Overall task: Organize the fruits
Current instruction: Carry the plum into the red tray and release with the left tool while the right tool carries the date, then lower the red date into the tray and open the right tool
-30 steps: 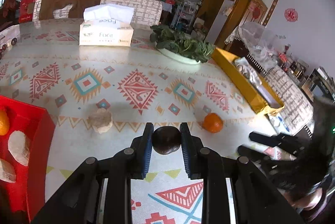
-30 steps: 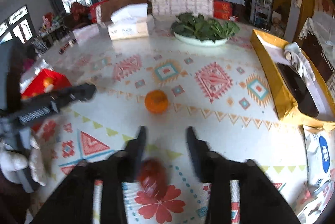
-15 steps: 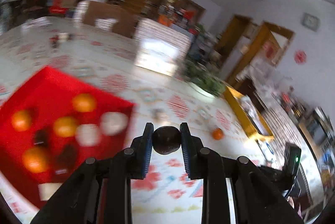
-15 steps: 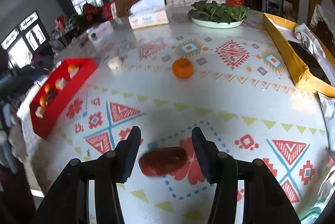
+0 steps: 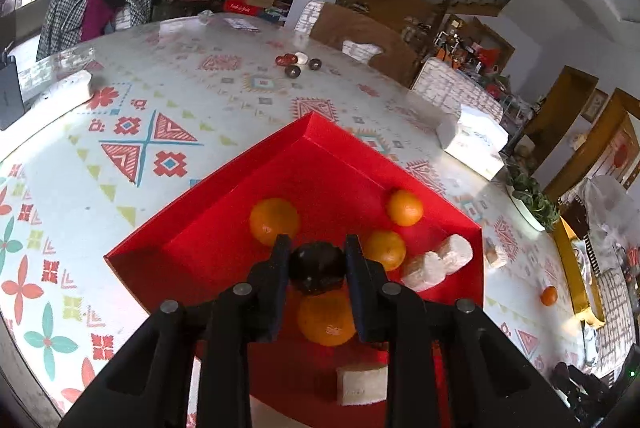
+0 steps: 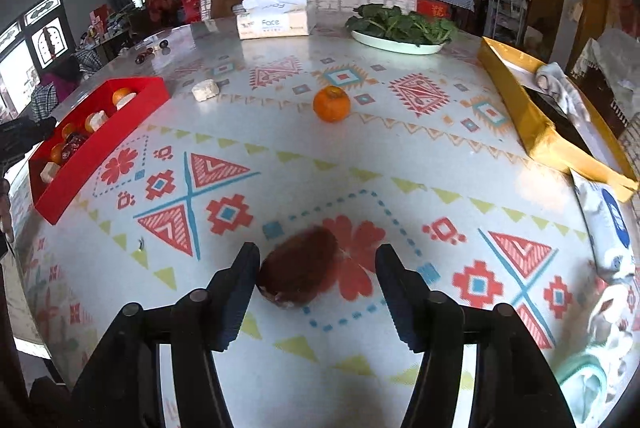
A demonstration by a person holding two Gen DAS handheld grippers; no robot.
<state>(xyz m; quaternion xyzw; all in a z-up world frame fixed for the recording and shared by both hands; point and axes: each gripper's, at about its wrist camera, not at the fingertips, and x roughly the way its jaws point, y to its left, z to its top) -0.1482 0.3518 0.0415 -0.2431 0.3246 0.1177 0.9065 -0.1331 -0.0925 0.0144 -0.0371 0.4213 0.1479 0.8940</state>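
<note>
My left gripper (image 5: 317, 266) is shut on a dark round fruit (image 5: 317, 268) and holds it above the red tray (image 5: 224, 196). The tray holds several oranges (image 5: 274, 221) and pale chunks (image 5: 436, 264). The tray also shows at the left of the right wrist view (image 6: 100, 140). My right gripper (image 6: 316, 274) is open over the table. A dark red-brown fruit (image 6: 300, 270) lies between its fingers, close to the left one. A loose orange (image 6: 331, 103) sits farther back on the table.
A pale chunk (image 6: 205, 90) lies on the table near the tray. A tissue box (image 6: 274, 22) and a plate of greens (image 6: 400, 32) stand at the far edge. A yellow box (image 6: 532, 116) is at the right. White packets (image 6: 608, 224) lie near the right edge.
My left gripper has carried the dark fruit left from the table to above the red tray. My right gripper has opened wider around the red-brown fruit.
</note>
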